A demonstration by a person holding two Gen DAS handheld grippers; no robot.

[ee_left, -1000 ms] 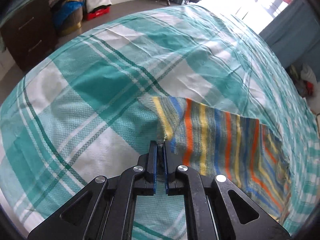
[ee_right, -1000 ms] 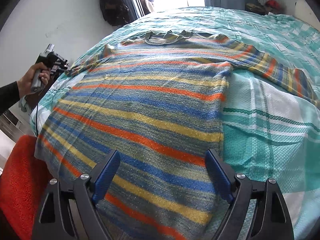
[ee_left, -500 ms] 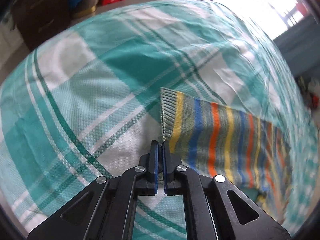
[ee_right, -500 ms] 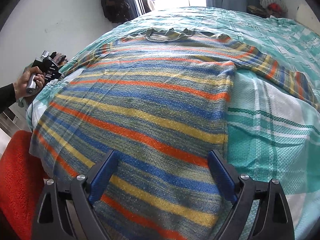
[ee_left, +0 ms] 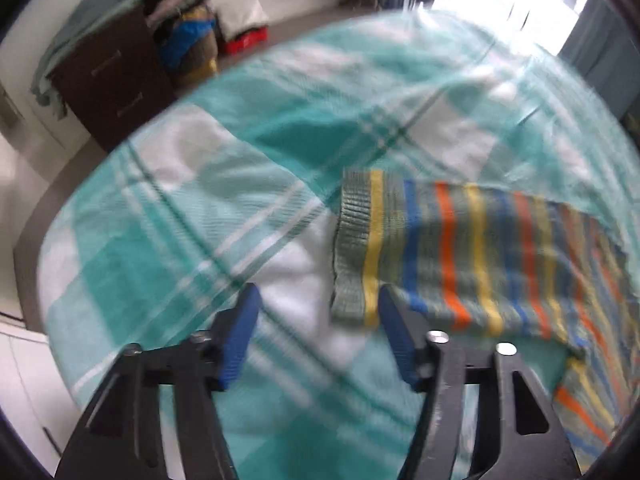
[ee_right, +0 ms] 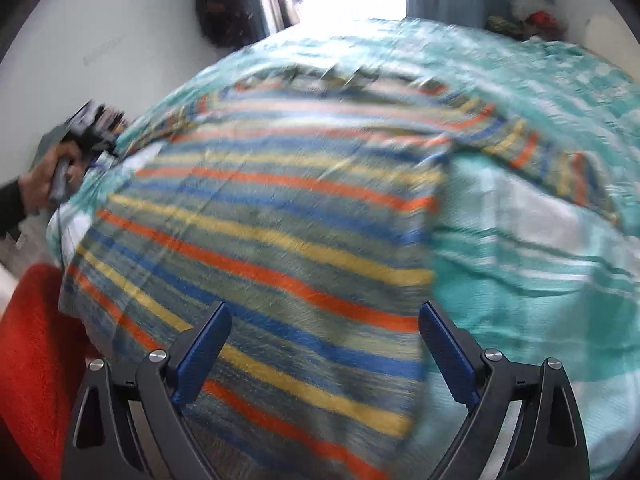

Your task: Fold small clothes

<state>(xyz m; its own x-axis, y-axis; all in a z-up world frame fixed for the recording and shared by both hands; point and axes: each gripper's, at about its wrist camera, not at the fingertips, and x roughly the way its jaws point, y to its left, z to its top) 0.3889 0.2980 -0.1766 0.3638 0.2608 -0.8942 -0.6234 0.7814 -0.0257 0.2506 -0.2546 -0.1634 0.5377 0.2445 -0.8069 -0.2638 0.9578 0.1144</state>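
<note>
A striped knit sweater (ee_right: 280,220) in grey, blue, orange and yellow lies flat on the bed. Its sleeve (ee_left: 440,256) stretches out to the right in the left wrist view, and the ribbed cuff (ee_left: 352,248) rests on the sheet. My left gripper (ee_left: 318,294) hovers just short of the cuff with its jaws opening and nothing pressed between them; the cuff's corner sits by the right finger. Over the sweater's lower body, my right gripper (ee_right: 325,308) has its jaws wide and still opening, holding nothing. The right wrist view also shows the left gripper (ee_right: 92,128) in a hand (ee_right: 40,184).
A teal and white checked sheet (ee_left: 160,220) covers the bed. A brown chest of drawers (ee_left: 108,80) and a pile of clothes (ee_left: 188,40) stand beyond the bed's far edge. A red cloth (ee_right: 36,352) lies at the near left. Bright window at the back.
The left gripper was shut on the sleeve cuff and has let it go and opened, drawing back to the left. The cuff now lies flat. The right gripper lifted slightly and widened a little.
</note>
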